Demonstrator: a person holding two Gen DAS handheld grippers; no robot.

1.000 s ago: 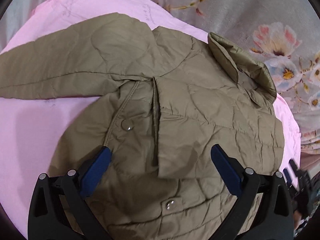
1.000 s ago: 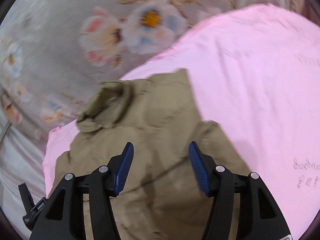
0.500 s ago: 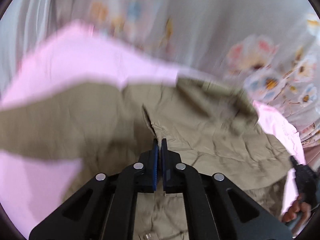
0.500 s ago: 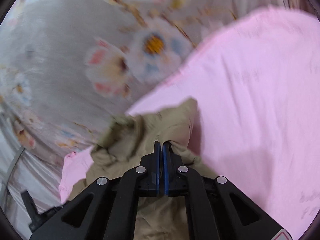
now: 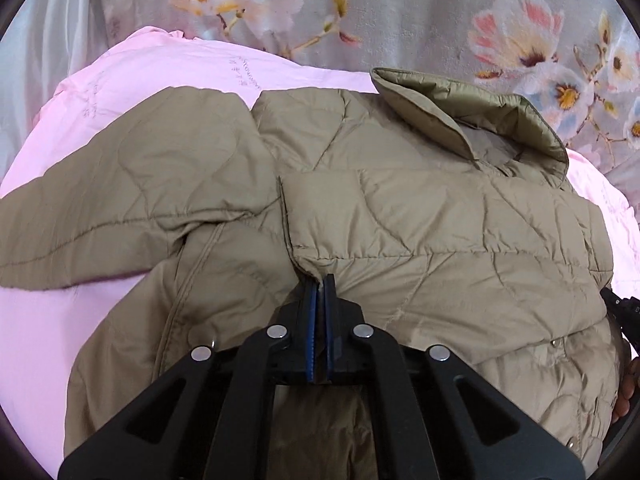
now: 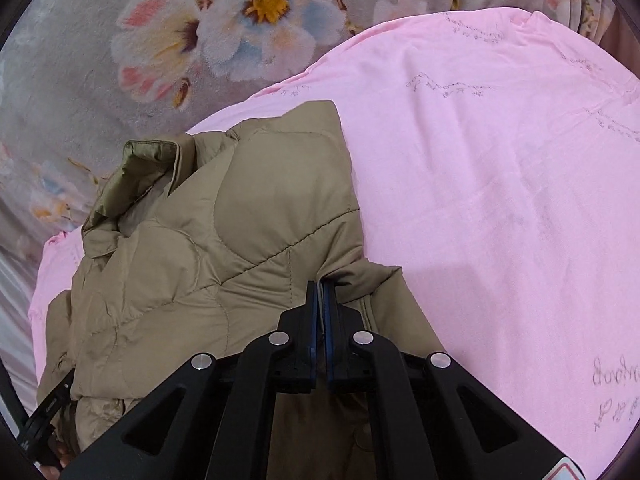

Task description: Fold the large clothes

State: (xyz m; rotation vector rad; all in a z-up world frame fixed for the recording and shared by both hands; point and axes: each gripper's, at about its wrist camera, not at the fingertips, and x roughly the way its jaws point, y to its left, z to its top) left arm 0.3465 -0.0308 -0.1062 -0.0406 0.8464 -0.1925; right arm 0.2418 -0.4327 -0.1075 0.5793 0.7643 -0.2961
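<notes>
An olive quilted jacket (image 5: 420, 220) lies on a pink sheet (image 5: 60, 320), collar (image 5: 472, 112) at the far right, one sleeve (image 5: 100, 208) stretched out to the left. My left gripper (image 5: 319, 280) is shut on the jacket's folded front edge near the middle. In the right wrist view the jacket (image 6: 200, 260) lies at the left, its collar (image 6: 136, 172) at the far left. My right gripper (image 6: 319, 286) is shut on the jacket's edge at its right side.
A grey blanket with large flowers (image 5: 520, 40) lies beyond the pink sheet and also shows in the right wrist view (image 6: 200, 40). Bare pink sheet (image 6: 500, 200) stretches to the right of the jacket. The other gripper's tip shows at the right edge (image 5: 624, 312).
Both grippers were open above the jacket a second ago. They have since closed on its fabric, the left on the front edge, the right on the side edge.
</notes>
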